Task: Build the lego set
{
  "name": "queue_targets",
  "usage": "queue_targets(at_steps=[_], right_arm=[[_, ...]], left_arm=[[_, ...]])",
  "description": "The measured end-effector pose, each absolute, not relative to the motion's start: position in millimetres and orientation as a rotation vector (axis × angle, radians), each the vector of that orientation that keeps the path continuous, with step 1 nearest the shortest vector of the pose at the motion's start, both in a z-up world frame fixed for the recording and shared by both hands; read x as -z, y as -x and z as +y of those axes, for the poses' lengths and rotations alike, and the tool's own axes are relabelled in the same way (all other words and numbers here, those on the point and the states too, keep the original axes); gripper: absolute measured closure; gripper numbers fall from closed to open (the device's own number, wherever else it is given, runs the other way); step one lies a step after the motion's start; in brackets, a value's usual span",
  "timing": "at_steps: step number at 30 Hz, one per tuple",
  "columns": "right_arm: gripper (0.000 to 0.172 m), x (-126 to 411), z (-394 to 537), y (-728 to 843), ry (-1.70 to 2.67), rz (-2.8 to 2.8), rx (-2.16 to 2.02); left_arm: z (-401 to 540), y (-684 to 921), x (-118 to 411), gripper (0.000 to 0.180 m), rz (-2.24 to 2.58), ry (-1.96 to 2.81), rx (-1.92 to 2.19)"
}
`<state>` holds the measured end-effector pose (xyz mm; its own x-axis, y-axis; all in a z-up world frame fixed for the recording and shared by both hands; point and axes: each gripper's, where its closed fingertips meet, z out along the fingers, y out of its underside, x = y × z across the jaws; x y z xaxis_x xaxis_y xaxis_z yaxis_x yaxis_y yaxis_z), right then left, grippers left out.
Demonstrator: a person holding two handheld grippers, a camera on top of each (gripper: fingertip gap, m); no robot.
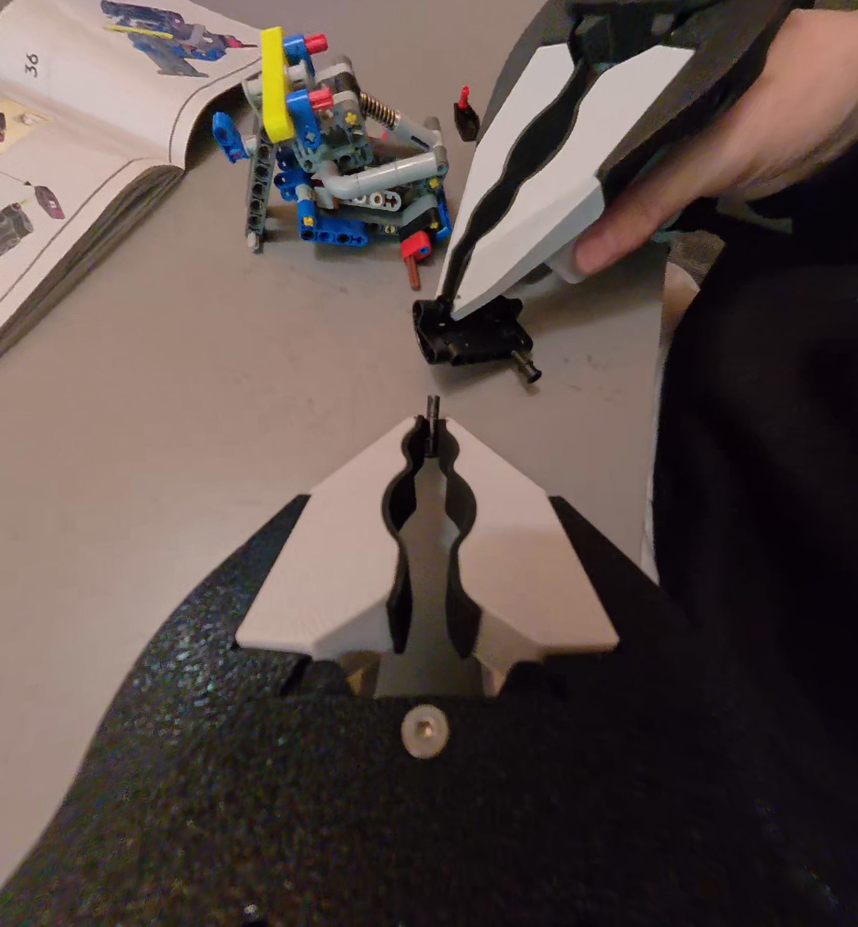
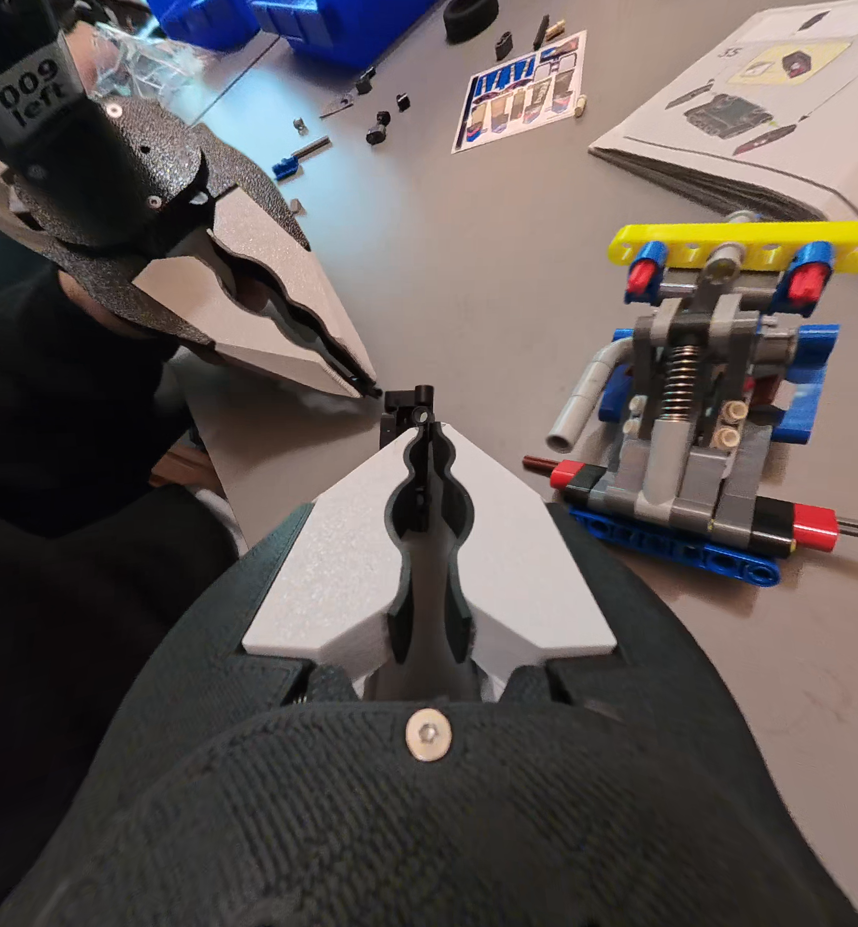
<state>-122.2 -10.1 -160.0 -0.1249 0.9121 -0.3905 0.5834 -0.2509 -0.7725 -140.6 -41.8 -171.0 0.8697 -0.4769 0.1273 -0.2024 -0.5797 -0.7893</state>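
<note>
My left gripper point(image 1: 432, 424) is shut on a small black pin point(image 1: 433, 409) that sticks out past its tips. In the right wrist view it comes in from the upper left point(image 2: 369, 390), with the pin at its tip. My right gripper point(image 2: 429, 429) is shut on a black block piece point(image 2: 401, 404). In the left wrist view the right gripper point(image 1: 449, 301) pinches the top of that piece point(image 1: 472, 336) close to the grey table point(image 1: 216, 401). A black pin point(image 1: 527, 368) sticks out of the piece's side. The held pin's end is a short way from the piece.
A partly built toy model of blue, grey, yellow and red parts point(image 1: 346, 165) point(image 2: 707, 401) stands behind. There is an open instruction booklet point(image 1: 65, 150) point(image 2: 768, 125). A sticker sheet point(image 2: 522, 90), loose small parts point(image 2: 381, 125) and blue bins point(image 2: 316, 25) lie farther off. A hand point(image 1: 768, 125) holds the right gripper. The grippers' ends are close to 5 cm from one another.
</note>
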Motion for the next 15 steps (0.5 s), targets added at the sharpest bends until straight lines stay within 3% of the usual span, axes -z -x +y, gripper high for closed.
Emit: queue_targets(at_steps=[15], right_arm=[[0.171, 179.1, -7.8, 128.1, 1.87, -1.699, -1.099]], left_arm=[[-36.9, 129.4, 182.9, 0.179, 0.361, 2.296, 0.386]])
